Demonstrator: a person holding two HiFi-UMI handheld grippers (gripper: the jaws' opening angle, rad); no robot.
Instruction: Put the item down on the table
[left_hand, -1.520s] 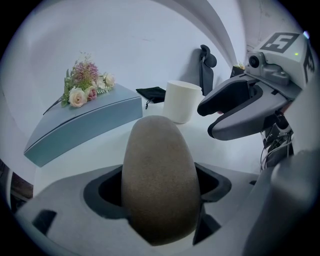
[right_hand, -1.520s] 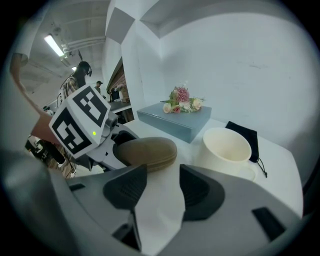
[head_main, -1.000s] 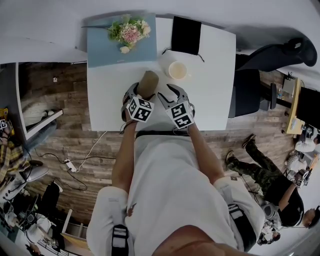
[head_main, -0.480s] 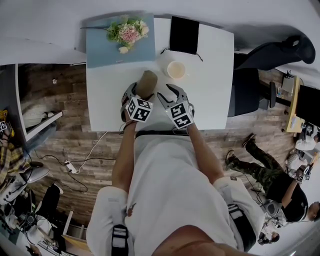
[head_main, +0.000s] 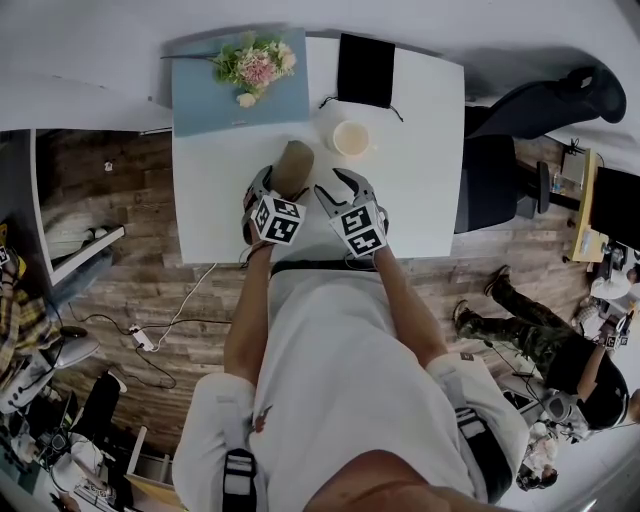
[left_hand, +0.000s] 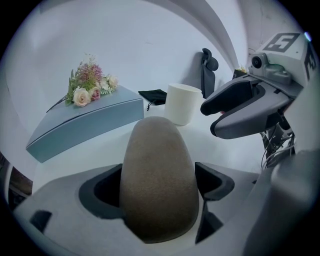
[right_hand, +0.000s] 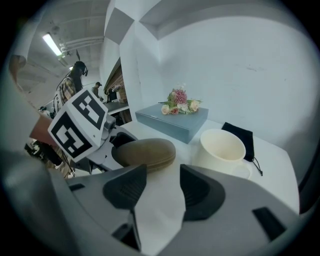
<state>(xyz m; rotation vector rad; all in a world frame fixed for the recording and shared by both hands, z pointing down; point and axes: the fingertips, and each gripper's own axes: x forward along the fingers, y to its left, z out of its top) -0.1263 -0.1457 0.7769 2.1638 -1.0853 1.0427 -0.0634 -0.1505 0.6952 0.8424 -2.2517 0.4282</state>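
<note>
Evidently the left tongs (left_hand: 159, 186) clench the brown case (right_hand: 145, 152) flat and low over the counter (head_main: 420, 150), just short of the cup (head_main: 351, 138), likely for a level set-down. The right tongs (right_hand: 162, 185) are opening alongside with nothing between them.

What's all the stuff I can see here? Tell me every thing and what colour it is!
table: one, white, in the middle, on a wood floor.
box: one, blue-grey, at the table's far left corner.
flowers: one bunch, pink and cream, lying on the box.
pouch: one, black, at the table's far edge, right of the box.
cup: one, cream, on the table in front of the pouch.
case: one, brown, held between the left gripper's jaws.
chair: one, black, right of the table.
left gripper: one, grey, shut on the case.
right gripper: one, grey, beside the left gripper, jaws opening, nothing between them.
</note>
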